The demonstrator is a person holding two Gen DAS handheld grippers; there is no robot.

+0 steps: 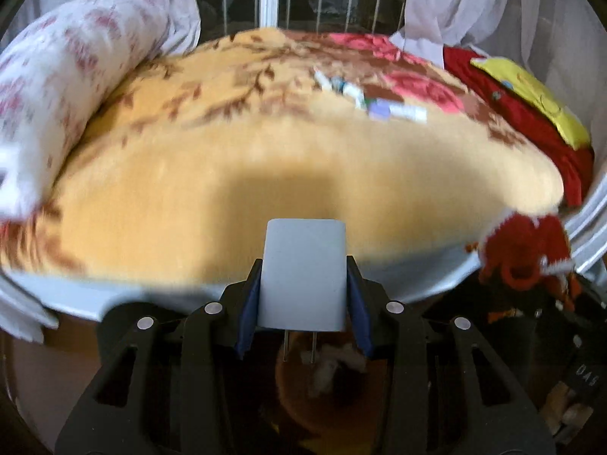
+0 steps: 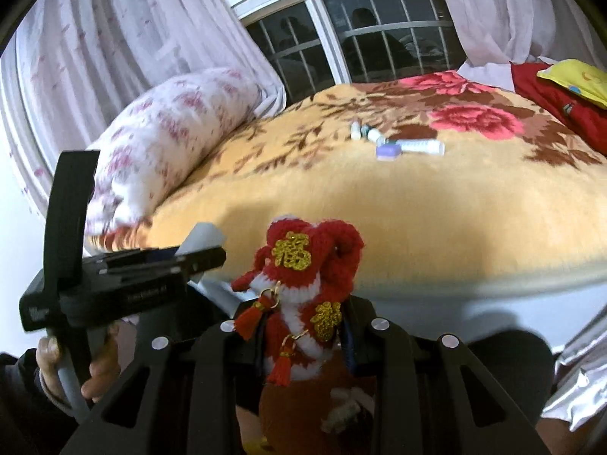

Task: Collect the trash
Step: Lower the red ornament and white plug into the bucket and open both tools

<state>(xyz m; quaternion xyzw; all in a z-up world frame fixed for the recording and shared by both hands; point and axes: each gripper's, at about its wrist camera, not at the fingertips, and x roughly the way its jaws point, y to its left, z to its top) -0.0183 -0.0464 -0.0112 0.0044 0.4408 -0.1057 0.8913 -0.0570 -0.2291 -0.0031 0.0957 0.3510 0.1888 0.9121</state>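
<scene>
Both cameras sit low at the near edge of the bed (image 1: 265, 174), each looking forward along its own fingers toward the barred window (image 2: 364, 34) on the far side; the left wrist view faces the bed squarely, its picture blurred; the right wrist view stands just to the right, tilted, and takes in the left gripper (image 2: 201, 250) at its near left; both share the blanket, the floral pillow (image 1: 57, 87) at left, and the small tubes (image 2: 398, 144) lying far on the bed.
</scene>
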